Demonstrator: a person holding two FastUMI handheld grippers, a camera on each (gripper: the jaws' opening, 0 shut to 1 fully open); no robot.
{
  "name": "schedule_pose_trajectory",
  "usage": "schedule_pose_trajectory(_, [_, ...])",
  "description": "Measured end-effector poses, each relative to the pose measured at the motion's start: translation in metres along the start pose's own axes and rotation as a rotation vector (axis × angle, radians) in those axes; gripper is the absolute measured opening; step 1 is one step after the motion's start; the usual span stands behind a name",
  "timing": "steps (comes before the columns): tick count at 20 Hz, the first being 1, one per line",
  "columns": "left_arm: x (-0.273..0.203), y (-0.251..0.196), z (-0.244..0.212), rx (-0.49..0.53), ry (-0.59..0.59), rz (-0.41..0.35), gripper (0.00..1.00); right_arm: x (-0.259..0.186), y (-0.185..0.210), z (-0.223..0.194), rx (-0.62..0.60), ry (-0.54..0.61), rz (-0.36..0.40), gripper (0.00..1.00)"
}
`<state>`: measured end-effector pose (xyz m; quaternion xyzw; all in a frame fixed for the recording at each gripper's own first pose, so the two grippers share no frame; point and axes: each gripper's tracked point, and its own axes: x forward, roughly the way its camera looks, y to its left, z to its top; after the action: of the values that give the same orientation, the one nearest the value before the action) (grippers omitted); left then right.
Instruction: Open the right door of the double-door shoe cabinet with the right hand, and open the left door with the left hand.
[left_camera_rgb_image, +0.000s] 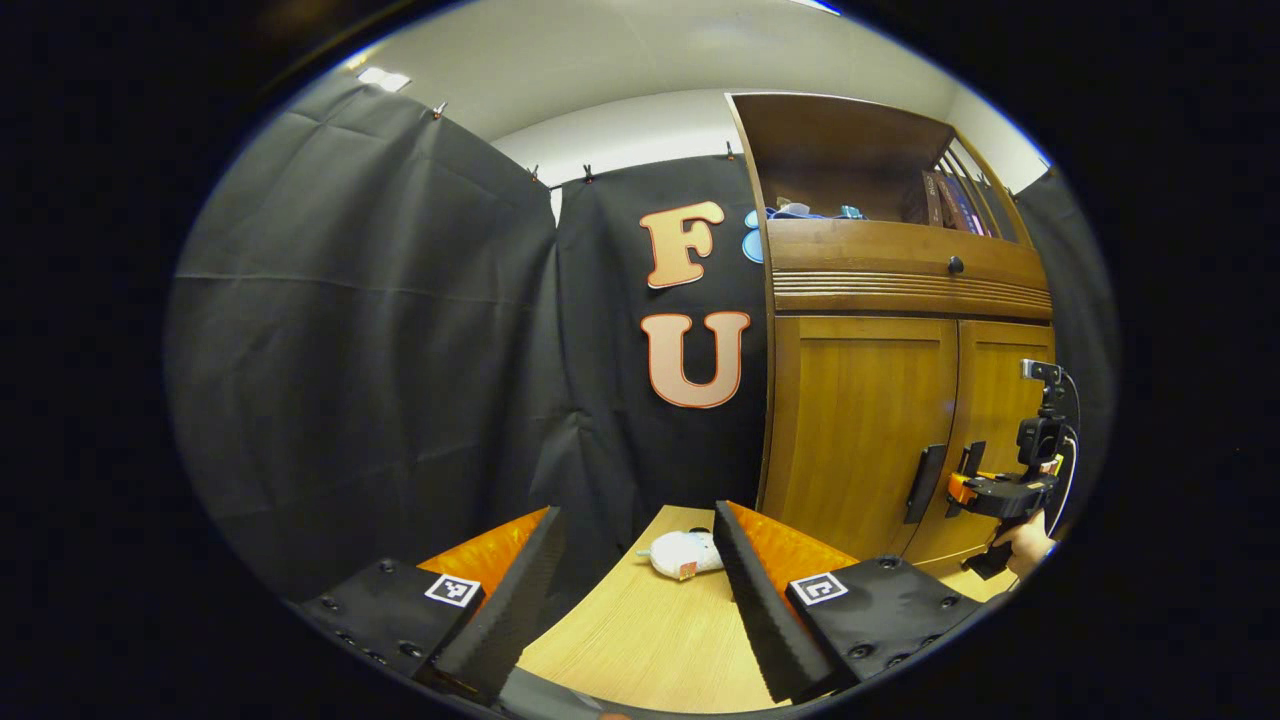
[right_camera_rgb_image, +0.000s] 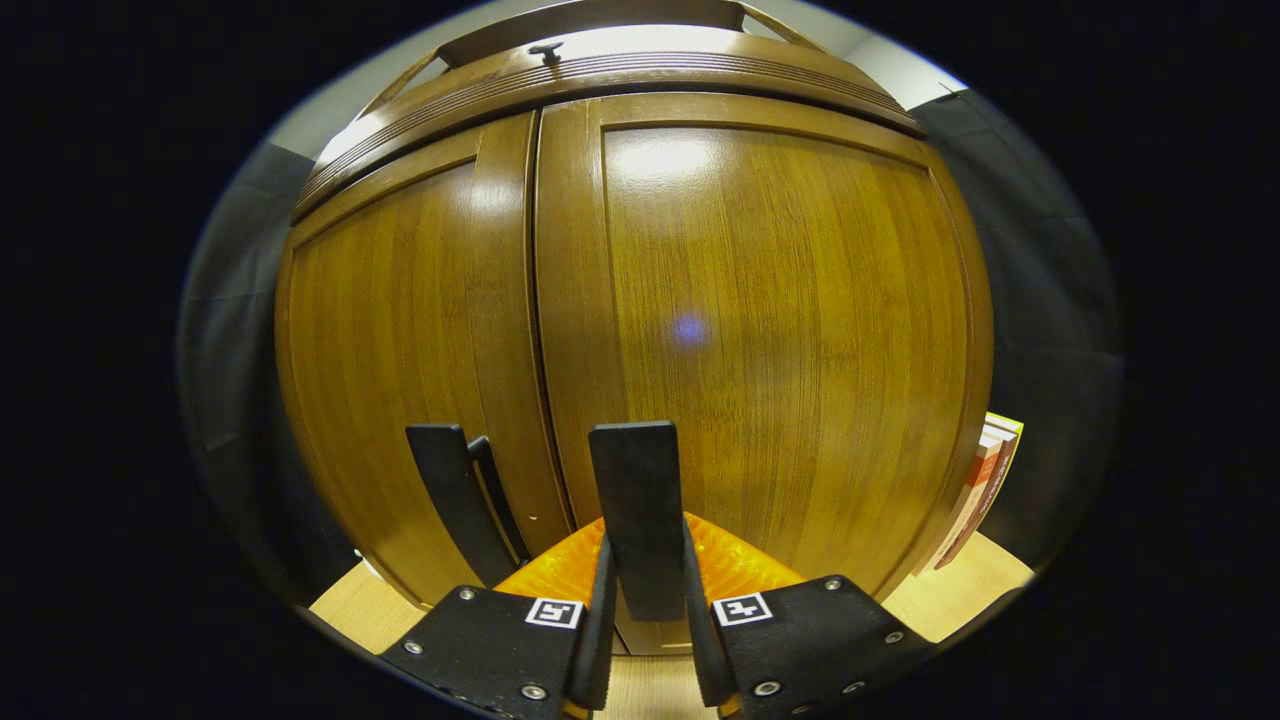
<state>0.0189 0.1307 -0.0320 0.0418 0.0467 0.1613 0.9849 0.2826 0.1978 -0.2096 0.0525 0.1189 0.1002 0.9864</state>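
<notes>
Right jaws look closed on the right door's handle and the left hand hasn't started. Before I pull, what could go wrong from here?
1. The right gripper pinches only the lower part of the right handle; a crooked pull could slip it off.
2. The left handle sits close beside it; the swinging gripper might clip it.
3. The left gripper hangs open, aimed away from the cabinet, above a white plush toy.

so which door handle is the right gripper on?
The right door's handle, clamped between the right gripper fingers. The left door's handle stands free beside it.
</notes>
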Motion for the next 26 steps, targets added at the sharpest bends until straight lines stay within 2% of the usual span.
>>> schedule_pose_trajectory(7, [-0.021,0.005,0.000,-0.010,-0.002,-0.002,0.96,-0.047,-0.009,-0.007,-0.008,-0.014,0.019,0.28])
schedule_pose_trajectory(8, [-0.023,0.006,0.000,-0.010,-0.005,-0.003,0.96,-0.056,-0.012,-0.008,-0.006,-0.015,0.020,0.34])
schedule_pose_trajectory(9, [-0.027,0.005,0.001,-0.012,-0.007,-0.005,0.96,-0.066,-0.014,-0.008,-0.005,-0.016,0.023,0.34])
schedule_pose_trajectory(10, [-0.030,0.006,0.000,-0.014,-0.008,-0.008,0.93,-0.074,-0.018,-0.008,-0.004,-0.016,0.026,0.28])
schedule_pose_trajectory(11, [-0.033,0.007,-0.001,-0.015,-0.009,-0.011,0.93,-0.081,-0.021,-0.009,-0.007,-0.014,0.028,0.28])
schedule_pose_trajectory(12, [-0.037,0.007,-0.002,-0.015,-0.011,-0.014,0.93,-0.090,-0.025,-0.011,-0.007,-0.013,0.029,0.22])
schedule_pose_trajectory(13, [-0.040,0.007,-0.001,-0.016,-0.012,-0.015,0.93,-0.095,-0.028,-0.011,-0.009,-0.015,0.027,0.25])
schedule_pose_trajectory(20, [-0.055,0.008,0.004,-0.016,-0.025,-0.022,0.93,-0.124,-0.048,-0.013,-0.010,-0.008,-0.014,0.23])
schedule_pose_trajectory(26, [-0.056,0.004,0.007,-0.019,-0.031,-0.032,0.93,-0.138,-0.065,-0.018,-0.009,0.011,-0.088,0.23])
